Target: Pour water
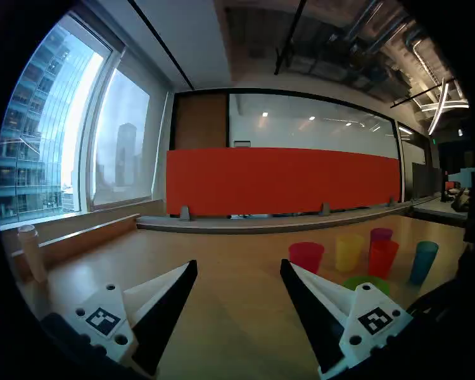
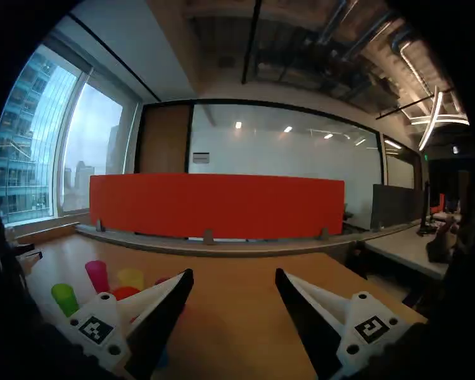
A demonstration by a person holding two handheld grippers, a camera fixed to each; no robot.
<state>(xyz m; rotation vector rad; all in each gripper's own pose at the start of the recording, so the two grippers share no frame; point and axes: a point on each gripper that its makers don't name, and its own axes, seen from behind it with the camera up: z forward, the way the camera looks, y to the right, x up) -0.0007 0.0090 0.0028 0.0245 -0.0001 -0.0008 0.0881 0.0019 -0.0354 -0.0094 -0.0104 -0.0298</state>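
My left jaws are spread wide and hold nothing; their two white fingers [image 1: 154, 296] point out over a bare stretch of the wooden worktop [image 1: 237, 297].

In the left gripper view the cups stand in a loose group on the right of the worktop, between my fingertips and the far edge. The pink cup [image 1: 306, 256] is nearest the middle. The yellow cup [image 1: 349, 252] is just beside it, and the orange cup [image 1: 383, 258] comes next, with the purple cup [image 1: 380, 235] close behind that. The teal cup [image 1: 423, 261] stands farthest right. The green cup [image 1: 363, 282] sits nearest to me, partly hidden by my right-hand finger.

Along the far edge runs an orange divider [image 1: 282, 180]. By the worktop's left edge, under the window [image 1: 73, 139], a pale tube [image 1: 31, 252] stands upright. I cannot tell what it is.

My right jaws are spread as well, with nothing between the fingers [image 2: 316, 304]. In the right gripper view the cups are low on the left, near that edge of the worktop [image 2: 237, 304]. The green cup [image 2: 64, 299] is outermost. Next come a pink-toned cup [image 2: 97, 275] and the yellow cup [image 2: 131, 277]. The orange cup [image 2: 125, 292] is half covered by my left-hand finger. I cannot tell whether any cup holds water.
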